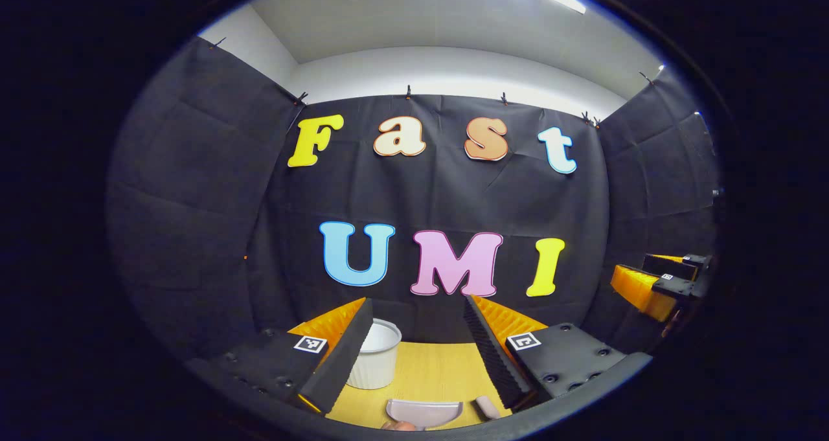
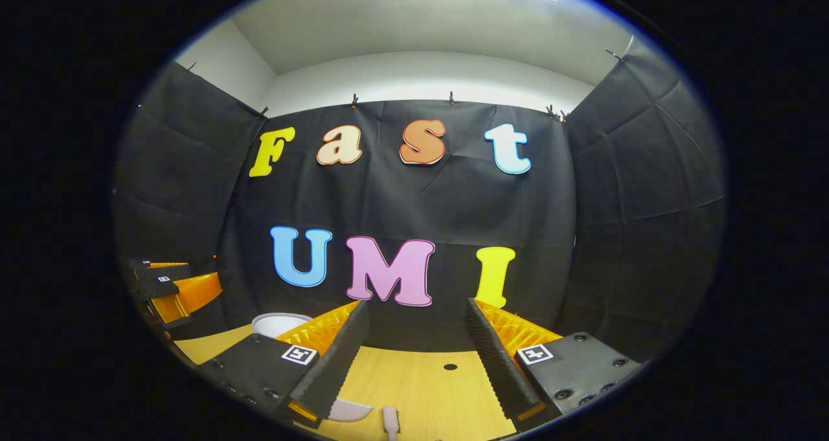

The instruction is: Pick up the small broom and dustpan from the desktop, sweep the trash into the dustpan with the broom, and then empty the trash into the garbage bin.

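Desk (image 1: 427,370): dustpan (image 1: 424,412) and broom (image 1: 486,407) lie side by side at its near edge, white bin (image 1: 375,353) behind. Left gripper (image 1: 414,363) and right gripper (image 2: 414,370): fingers spread, empty, held above. Advice: lower each squarely over its own handle before closing.

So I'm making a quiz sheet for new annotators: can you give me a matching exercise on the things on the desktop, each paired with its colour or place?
Things:
1. ribbed round plastic bin
2. flat curved dustpan
3. small broom handle
4. wooden desktop

Descriptions:
A. yellowish, with a small dark hole
B. white, by the left gripper's left finger
C. grey, at the near edge between the open jaws
D. pale pink, near the bottom of the right gripper view

Pairs: 1-B, 2-C, 3-D, 4-A
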The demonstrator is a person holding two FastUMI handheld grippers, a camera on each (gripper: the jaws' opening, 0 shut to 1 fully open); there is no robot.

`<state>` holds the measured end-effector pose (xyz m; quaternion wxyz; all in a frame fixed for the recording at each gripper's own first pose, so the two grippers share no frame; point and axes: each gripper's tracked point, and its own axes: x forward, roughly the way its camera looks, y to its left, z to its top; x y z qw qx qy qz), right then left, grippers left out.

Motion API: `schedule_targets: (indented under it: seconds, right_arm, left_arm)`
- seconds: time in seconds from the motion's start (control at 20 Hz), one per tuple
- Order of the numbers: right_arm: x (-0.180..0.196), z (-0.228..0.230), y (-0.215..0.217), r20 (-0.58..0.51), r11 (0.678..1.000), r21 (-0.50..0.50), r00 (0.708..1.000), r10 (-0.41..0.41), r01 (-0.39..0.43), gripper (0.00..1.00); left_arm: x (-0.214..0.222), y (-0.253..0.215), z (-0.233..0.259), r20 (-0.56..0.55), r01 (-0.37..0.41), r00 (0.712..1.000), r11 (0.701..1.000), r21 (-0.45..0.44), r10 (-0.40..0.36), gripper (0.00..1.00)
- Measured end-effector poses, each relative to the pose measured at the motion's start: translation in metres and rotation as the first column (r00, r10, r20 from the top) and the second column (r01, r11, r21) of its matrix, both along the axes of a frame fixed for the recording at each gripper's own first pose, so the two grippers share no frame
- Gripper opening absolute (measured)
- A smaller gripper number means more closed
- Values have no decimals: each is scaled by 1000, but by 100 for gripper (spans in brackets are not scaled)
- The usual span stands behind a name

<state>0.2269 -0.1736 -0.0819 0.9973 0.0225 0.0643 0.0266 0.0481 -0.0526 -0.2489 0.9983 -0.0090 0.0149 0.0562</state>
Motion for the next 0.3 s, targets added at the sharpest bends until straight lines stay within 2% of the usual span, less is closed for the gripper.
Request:
schedule_targets:
  seconds: [0.3]
  right_arm:
    - [3, 3, 4, 19, 999, -9, 999, 37, -37, 96]
  left_arm:
    - [1, -1, 2, 18, -6, 1000, 1000, 31, 6, 84]
